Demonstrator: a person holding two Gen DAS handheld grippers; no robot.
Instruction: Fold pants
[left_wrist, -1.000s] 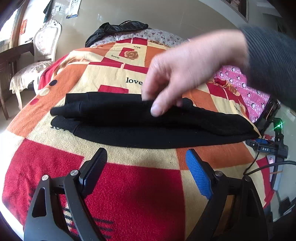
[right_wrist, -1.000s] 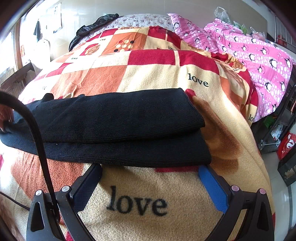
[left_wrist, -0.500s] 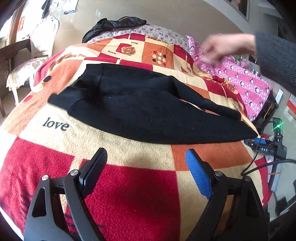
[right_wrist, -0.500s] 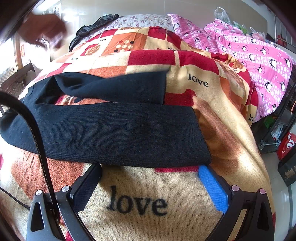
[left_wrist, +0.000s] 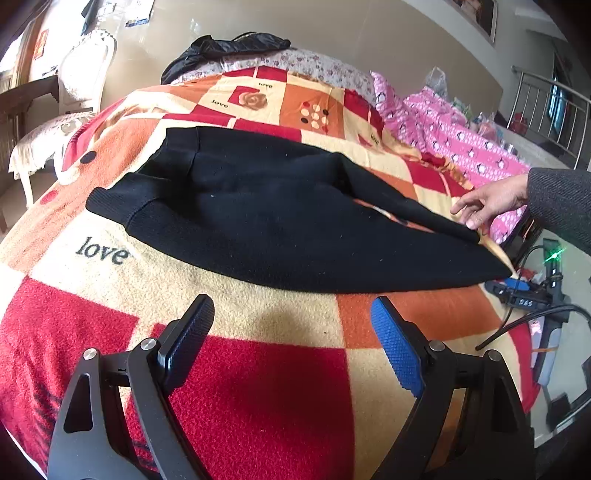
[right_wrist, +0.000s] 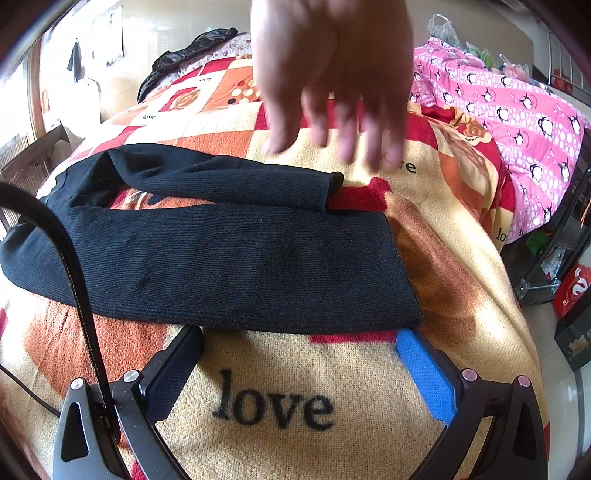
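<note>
Black knit pants lie spread across a fleece blanket checked in red, orange and cream and printed with "love". Their ribbed waistband sits at the left end and the two legs run off to the right, slightly parted so that a sliver of blanket shows between them. In the left wrist view the left gripper hovers over bare blanket just short of the near leg, its fingers wide apart and holding nothing. Further right, a bare hand in a grey sleeve reaches to the far leg's cuff. In the right wrist view the right gripper is likewise wide open and empty, its fingertips just beside the near leg's hem. By my reading the folding is not begun: no fold shows, so laying one leg over the other and doubling the length both remain.
</note>
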